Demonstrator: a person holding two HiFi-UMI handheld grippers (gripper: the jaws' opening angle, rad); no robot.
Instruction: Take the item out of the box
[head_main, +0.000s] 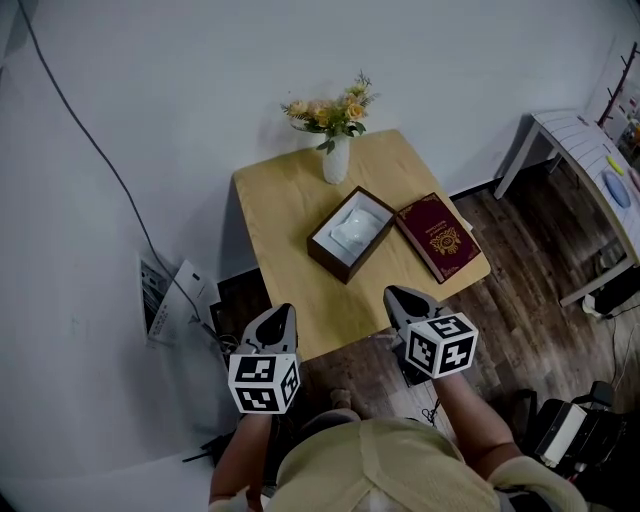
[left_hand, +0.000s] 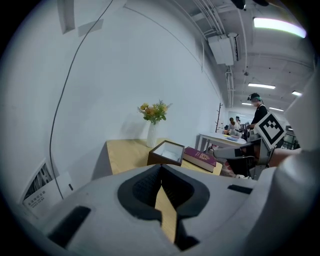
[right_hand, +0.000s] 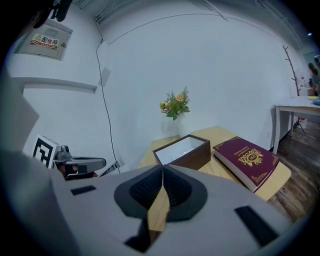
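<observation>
Our left tongs (head_main: 283, 312) and right tongs (head_main: 396, 294) are pressed together, empty. Ahead of both, the white, soft-looking item (head_main: 358, 228) lies in the open dark-brown box (head_main: 322, 257); likely light and squashy, we'd pinch its edge gently.

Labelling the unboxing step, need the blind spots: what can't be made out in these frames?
- Head view: the white item in the box is too small to tell what it is or how it sits.
- Both gripper views: the box's near wall blocks most of the inside. Only something pale shows, and lining and item cannot be told apart.
- All views: the gold print on the maroon cover is too small and soft to read.
</observation>
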